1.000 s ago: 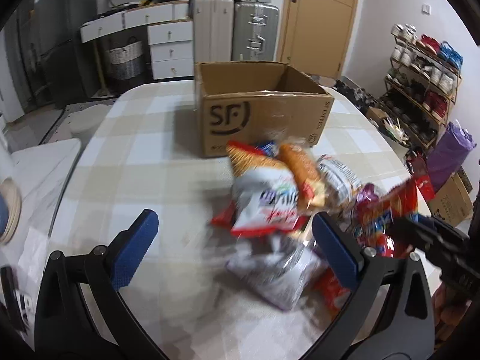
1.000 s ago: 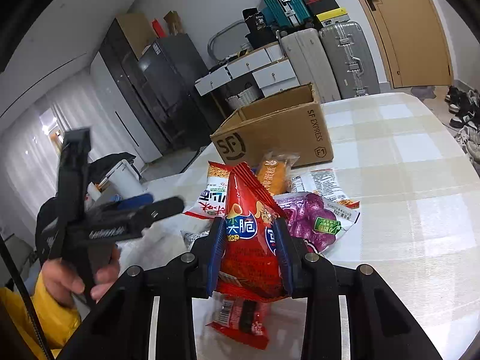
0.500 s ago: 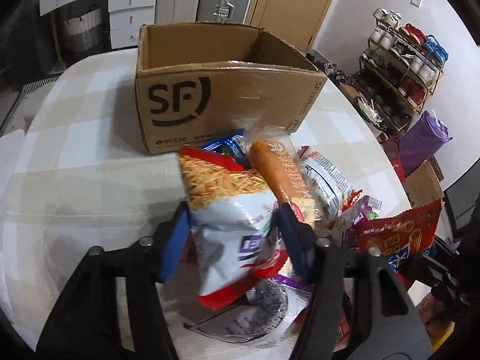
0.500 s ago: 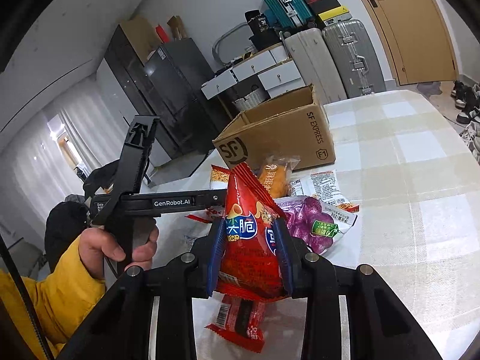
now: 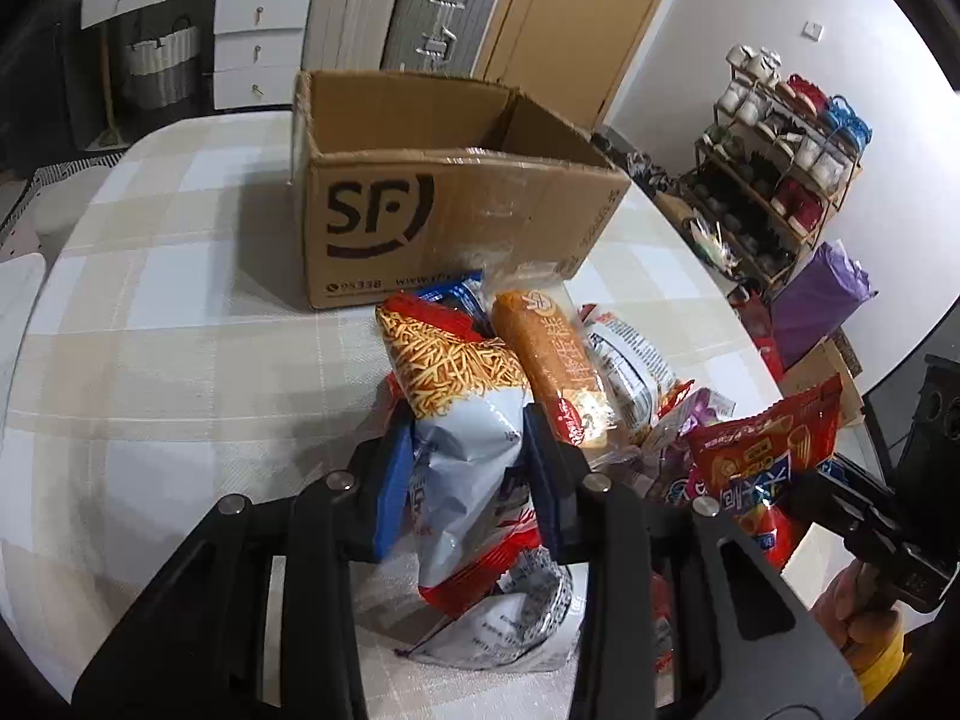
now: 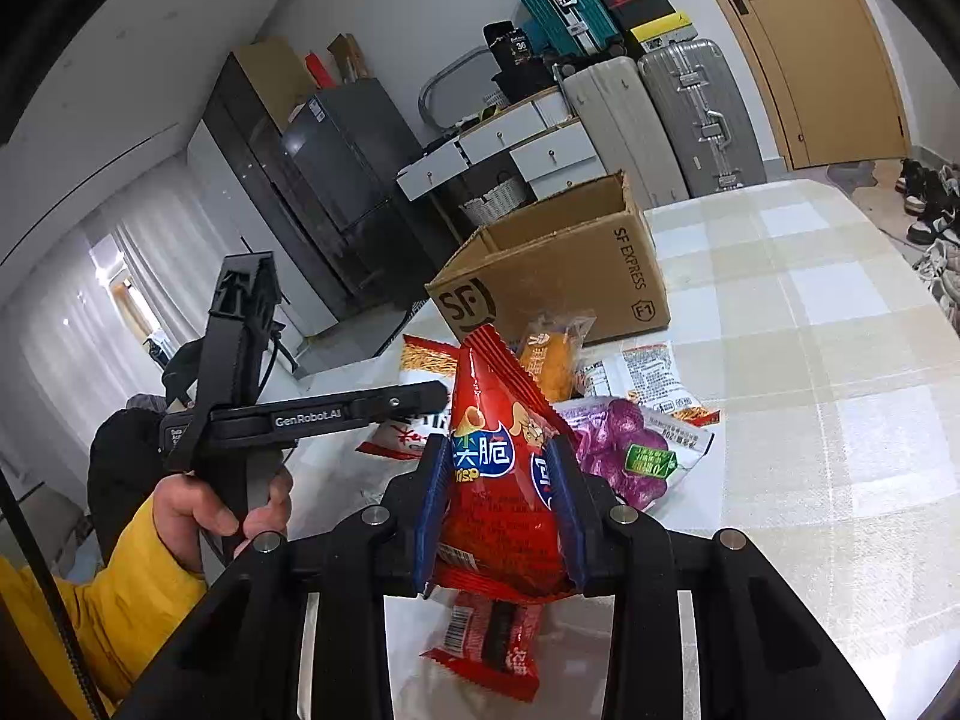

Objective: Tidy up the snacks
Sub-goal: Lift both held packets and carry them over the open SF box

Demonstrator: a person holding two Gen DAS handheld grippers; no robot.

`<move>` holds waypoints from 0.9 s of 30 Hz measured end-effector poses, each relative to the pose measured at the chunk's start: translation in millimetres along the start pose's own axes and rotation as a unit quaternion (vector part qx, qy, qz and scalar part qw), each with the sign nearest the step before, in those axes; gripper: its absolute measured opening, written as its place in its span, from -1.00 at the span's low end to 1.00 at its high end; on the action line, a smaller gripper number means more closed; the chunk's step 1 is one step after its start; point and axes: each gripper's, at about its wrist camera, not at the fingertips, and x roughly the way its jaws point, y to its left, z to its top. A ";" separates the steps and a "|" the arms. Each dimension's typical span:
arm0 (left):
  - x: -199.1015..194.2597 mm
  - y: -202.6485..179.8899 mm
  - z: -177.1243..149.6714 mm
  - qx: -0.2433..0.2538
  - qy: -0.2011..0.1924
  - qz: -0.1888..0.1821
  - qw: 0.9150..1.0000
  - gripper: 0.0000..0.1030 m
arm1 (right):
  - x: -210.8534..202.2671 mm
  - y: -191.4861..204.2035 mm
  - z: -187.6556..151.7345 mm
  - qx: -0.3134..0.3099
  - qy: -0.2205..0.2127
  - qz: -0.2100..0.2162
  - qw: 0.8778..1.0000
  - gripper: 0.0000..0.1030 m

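Premises: a lived-in home, a combined dining and entry room. Ahead of the left gripper a table under a checked cloth carries a shipping box, with white drawers, two suitcases and a wooden door beyond it, and a loaded shoe rack off to the right. From the right gripper, a dark fridge and curtains stand ahead to the left.
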 end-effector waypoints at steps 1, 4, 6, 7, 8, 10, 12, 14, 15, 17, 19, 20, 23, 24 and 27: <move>-5.3 1.3 -0.2 -0.001 -0.004 -0.002 1.000 -0.39 | -2.1 1.7 0.8 -0.001 -0.002 -0.001 1.000 -0.36; -20.1 5.1 -0.2 -0.006 -0.019 -0.002 1.000 -0.39 | -6.0 4.8 3.5 -0.002 -0.009 -0.004 1.000 -0.36; -31.3 7.3 -0.7 -0.009 -0.028 -0.005 1.000 -0.39 | -8.4 7.7 5.6 0.000 -0.011 -0.004 1.000 -0.36; -39.0 8.1 -0.9 -0.010 -0.035 -0.007 0.999 -0.39 | -9.0 9.2 6.2 -0.001 -0.011 -0.004 1.000 -0.36; -44.1 8.7 -1.5 -0.010 -0.041 -0.008 0.999 -0.39 | -9.8 10.8 6.6 -0.001 -0.012 -0.005 1.000 -0.36; -59.6 9.0 -1.4 -0.010 -0.052 -0.011 0.999 -0.39 | -11.7 14.2 8.1 0.001 -0.012 -0.003 1.000 -0.36; -72.6 9.0 -1.8 -0.009 -0.062 -0.014 0.998 -0.39 | -13.7 17.5 10.4 -0.001 -0.016 -0.003 1.000 -0.36; -88.8 9.1 -3.0 -0.009 -0.074 -0.020 0.997 -0.39 | -16.5 22.7 13.2 -0.003 -0.020 0.000 1.000 -0.36; -95.0 8.1 -3.2 -0.008 -0.077 -0.022 0.997 -0.39 | -17.7 24.5 14.9 -0.003 -0.021 0.002 1.000 -0.36; -107.8 8.2 -4.6 -0.010 -0.088 -0.024 0.996 -0.39 | -20.5 27.8 19.7 -0.002 -0.024 0.007 1.000 -0.36; -123.1 7.8 -4.8 -0.011 -0.099 -0.027 0.995 -0.39 | -23.4 29.8 25.4 -0.002 -0.030 0.009 1.000 -0.36; -128.8 7.4 -3.8 -0.010 -0.103 -0.030 0.994 -0.39 | -25.1 31.5 30.2 -0.002 -0.031 0.010 0.999 -0.36; -149.2 6.7 -1.0 -0.004 -0.116 -0.033 0.993 -0.39 | -30.8 38.0 44.0 -0.009 -0.039 0.015 0.999 -0.36; -156.7 6.3 0.8 -0.001 -0.120 -0.032 0.992 -0.39 | -32.7 40.6 48.6 -0.013 -0.043 0.015 0.999 -0.36; -175.3 3.6 11.7 0.004 -0.131 -0.026 0.991 -0.39 | -36.8 50.9 67.2 -0.023 -0.053 0.024 0.998 -0.36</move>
